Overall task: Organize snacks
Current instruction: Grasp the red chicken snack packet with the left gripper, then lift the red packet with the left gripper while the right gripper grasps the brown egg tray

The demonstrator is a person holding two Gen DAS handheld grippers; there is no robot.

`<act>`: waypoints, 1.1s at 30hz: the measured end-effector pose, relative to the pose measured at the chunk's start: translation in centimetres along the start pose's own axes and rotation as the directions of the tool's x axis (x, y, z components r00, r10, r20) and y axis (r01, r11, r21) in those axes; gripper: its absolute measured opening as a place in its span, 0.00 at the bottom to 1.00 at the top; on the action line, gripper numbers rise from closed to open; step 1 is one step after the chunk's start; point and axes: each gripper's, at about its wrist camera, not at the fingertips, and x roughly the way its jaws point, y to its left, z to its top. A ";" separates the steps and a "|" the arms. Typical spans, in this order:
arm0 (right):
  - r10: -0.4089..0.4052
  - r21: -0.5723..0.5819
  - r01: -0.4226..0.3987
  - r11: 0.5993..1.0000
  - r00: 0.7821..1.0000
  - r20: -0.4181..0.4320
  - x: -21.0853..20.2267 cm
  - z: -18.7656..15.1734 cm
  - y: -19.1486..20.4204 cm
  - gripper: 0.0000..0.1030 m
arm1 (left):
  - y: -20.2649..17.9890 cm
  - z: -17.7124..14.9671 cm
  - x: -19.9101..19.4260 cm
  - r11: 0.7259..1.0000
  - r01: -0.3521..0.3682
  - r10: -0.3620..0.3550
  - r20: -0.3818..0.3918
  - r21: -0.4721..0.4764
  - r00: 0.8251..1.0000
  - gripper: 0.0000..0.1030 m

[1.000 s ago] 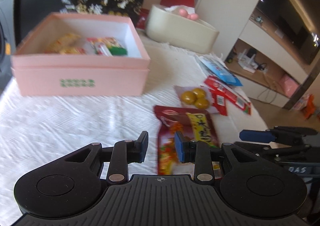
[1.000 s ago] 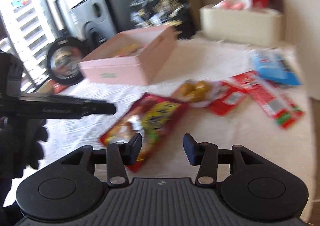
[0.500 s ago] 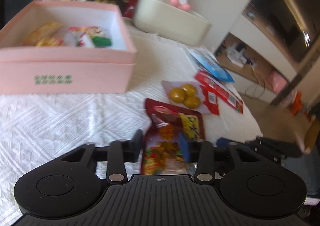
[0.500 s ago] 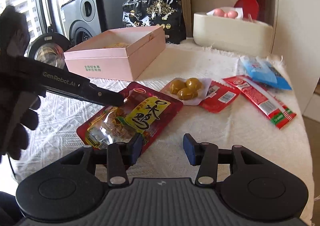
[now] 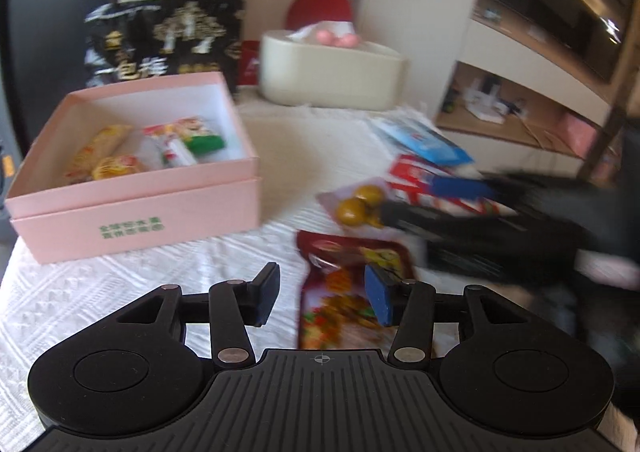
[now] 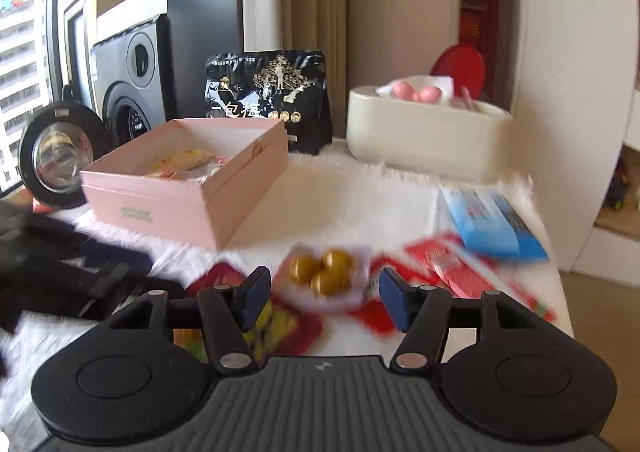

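An open pink box [image 5: 132, 212] [image 6: 188, 200] with several snack packs inside sits on the white cloth at the left. A red and yellow snack bag [image 5: 352, 284] [image 6: 280, 326] lies in front of my left gripper [image 5: 322, 294], which is open with the bag between its tips. A clear pack of golden balls [image 5: 356, 204] [image 6: 322, 272] lies just ahead of my open, empty right gripper [image 6: 320, 298]. Red packets [image 5: 416, 180] [image 6: 452, 264] and a blue packet [image 5: 424, 140] [image 6: 492, 224] lie to the right. The right gripper's fingers [image 5: 460, 188] reach over the ball pack in the left wrist view.
A black bag [image 5: 164, 40] [image 6: 272, 100] and a cream tissue holder [image 5: 332, 72] [image 6: 424, 136] stand at the back. A speaker [image 6: 132, 80] and a round black lamp [image 6: 60, 156] are at the left. The table edge [image 6: 560, 292] drops off at the right.
My right gripper has moved forward over the snack bag to the golden ball pack. My left gripper has pulled back and its jaws have opened wider.
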 end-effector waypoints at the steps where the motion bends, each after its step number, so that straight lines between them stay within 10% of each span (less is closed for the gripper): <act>1: 0.009 -0.012 -0.009 1.000 1.000 -0.014 1.1 0.4 0.2 0.58 | -0.4 -0.2 -0.1 1.000 0.006 -0.006 -0.003 0.020 1.000 0.50; 8: 0.032 0.004 -0.031 1.000 0.993 -0.118 4.9 0.7 -0.5 0.52 | -1.5 -0.9 0.3 0.997 0.050 -0.049 -0.017 0.060 0.999 0.50; 15: 0.004 0.036 -0.001 0.999 0.997 -0.082 -0.2 0.0 -2.9 0.09 | -3.0 -0.9 3.2 0.993 -0.017 0.020 -0.021 0.121 1.000 0.52; 23: -0.050 0.039 0.054 0.998 0.994 -0.092 -3.5 -3.9 -4.2 0.11 | -3.3 -0.5 4.5 0.986 -0.017 0.019 -0.009 0.168 1.000 0.58; 27: -0.048 0.108 0.059 0.992 0.993 -0.104 -2.7 -5.1 -4.8 0.14 | -4.4 -1.1 4.8 0.958 0.034 -0.027 -0.030 0.283 0.999 0.80; 33: -0.039 0.130 0.052 0.990 0.994 -0.098 -2.8 -5.2 -4.9 0.19 | -4.5 -1.6 5.8 0.961 0.057 -0.043 -0.057 0.269 0.997 0.88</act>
